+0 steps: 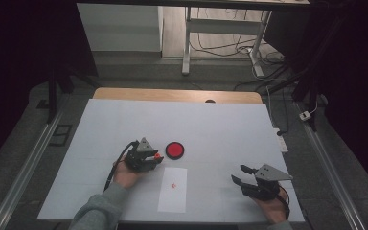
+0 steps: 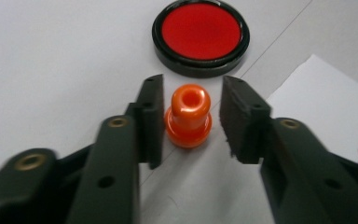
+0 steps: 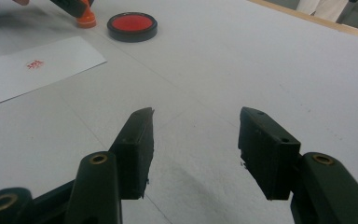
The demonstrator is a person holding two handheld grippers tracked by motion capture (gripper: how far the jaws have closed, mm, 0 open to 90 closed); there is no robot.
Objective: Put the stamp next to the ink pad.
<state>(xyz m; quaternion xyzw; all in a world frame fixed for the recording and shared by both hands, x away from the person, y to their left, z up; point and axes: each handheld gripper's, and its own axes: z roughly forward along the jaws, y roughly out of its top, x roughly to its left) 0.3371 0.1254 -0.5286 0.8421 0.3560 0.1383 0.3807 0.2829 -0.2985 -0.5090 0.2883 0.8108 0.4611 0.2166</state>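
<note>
Left gripper (image 2: pixel 189 116) sits at an orange stamp (image 2: pixel 188 116), jaws one on each side of it. Jaws part open; left gripper view shows one jaw against or nearly against the stamp and a clear gap at the other jaw, so no firm hold is visible. Stamp stands upright on its base on the white table (image 2: pixel 51 56), hollow knob up.

Landmark: the round ink pad (image 2: pixel 200 35), black rim, red face.
- Stamp: just beside the pad, on the person's side of it, not touching. In the high view the stamp (image 1: pixel 158 156) lies just to the pad's (image 1: pixel 175 150) left, at the tips of the left gripper (image 1: pixel 153 158).
- Paper (image 1: pixel 173 189): white sheet, flat, near the pad on the person's side, apart from it. A small red print (image 1: pixel 174 185) sits on it; too small to read.
- Left hand (image 1: pixel 124 175): further from the pad than the stamp, grey sleeve (image 1: pixel 100 211) behind it.
- Right gripper (image 1: pixel 239 175): well apart from the pad, toward the table's near right corner, past the paper. Jaws wide apart, nothing between them; right gripper view (image 3: pixel 196 144) shows bare table in the gap, with pad (image 3: pixel 132 25), stamp (image 3: pixel 86 20) and paper (image 3: pixel 32 70) far off.
- Wooden table edge (image 1: pixel 177 95): beyond the pad, at the far side.
</note>
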